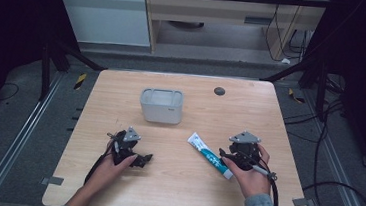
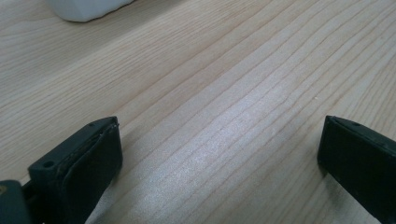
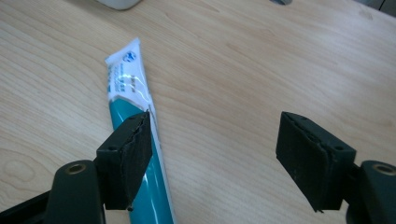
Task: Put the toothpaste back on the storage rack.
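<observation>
- The right gripper (image 1: 226,157) hangs low over the counter (image 1: 173,192) at the near right, its fingers (image 3: 126,158) spread with a wide gap between them. One finger sits over the teal body of the toothpaste tube (image 3: 128,93) and the other stands well off to the side over bare wood, so nothing is pinched. My reading is that the gripper is lined up across the tube's lower end, near the cap, because that stiffer part gives a firmer bite than the flat crimped tail.
- The toothpaste tube (image 1: 210,155) lies flat on the counter, just left of the right gripper, slanting from its white crimped end at upper left to its cap end under the hand. Lying flat, it offers only its narrow sides to a grasp.
- The left gripper (image 1: 134,154) rests at the near left with its fingers (image 2: 88,163) spread wide and only wood grain between them. It looks parked out of the way, well apart from the tube.
- Farther back, near the middle of the counter, stands a pale grey open bin (image 1: 161,106), upright, open side up. It seems the likely place for the tube.
</observation>
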